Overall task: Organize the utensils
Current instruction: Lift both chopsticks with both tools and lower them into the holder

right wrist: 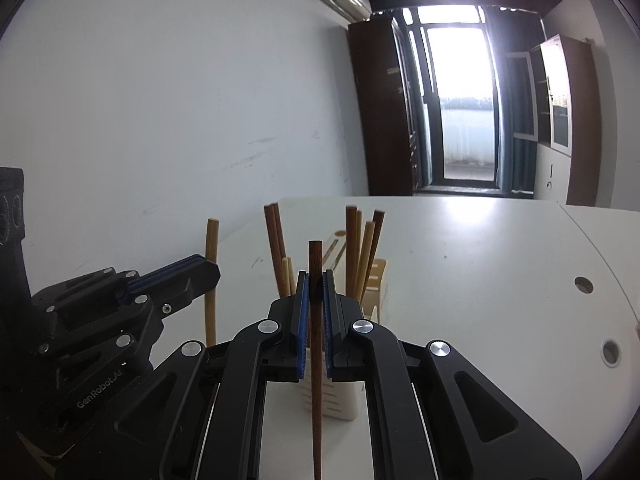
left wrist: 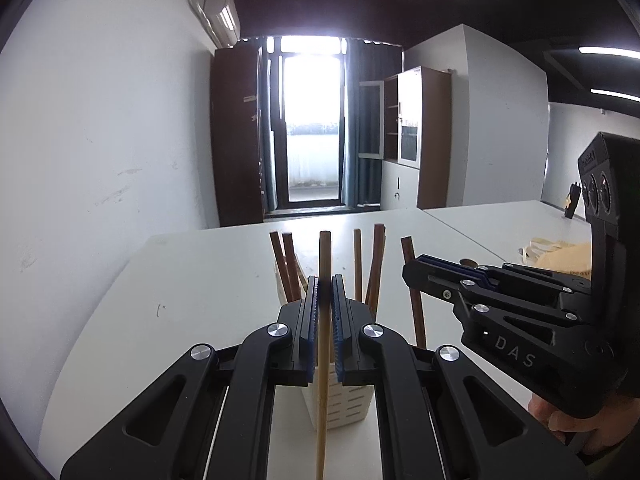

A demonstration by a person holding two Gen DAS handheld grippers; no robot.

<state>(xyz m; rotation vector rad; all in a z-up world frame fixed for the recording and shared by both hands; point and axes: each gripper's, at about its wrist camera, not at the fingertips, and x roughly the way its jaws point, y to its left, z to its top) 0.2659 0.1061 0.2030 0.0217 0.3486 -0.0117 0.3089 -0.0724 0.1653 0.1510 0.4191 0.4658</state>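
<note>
My left gripper (left wrist: 325,284) is shut on a pale wooden chopstick (left wrist: 323,344), held upright in front of a white slotted utensil holder (left wrist: 340,404). Several brown chopsticks (left wrist: 288,268) stand in that holder. To the right, my right gripper (left wrist: 414,270) is shut on a dark brown chopstick (left wrist: 417,312), also upright. In the right wrist view the right gripper (right wrist: 316,276) clamps the dark chopstick (right wrist: 316,352) before the holder (right wrist: 340,400). The left gripper (right wrist: 212,270) sits to its left with the pale chopstick (right wrist: 211,248). Both sticks hang beside the holder, above the table.
The white table (left wrist: 200,280) runs along a white wall on the left. A beige cloth bag (left wrist: 560,256) lies at the right on a joined table. A hand (left wrist: 568,424) grips the right tool. Two round holes (right wrist: 583,284) mark the tabletop's right side.
</note>
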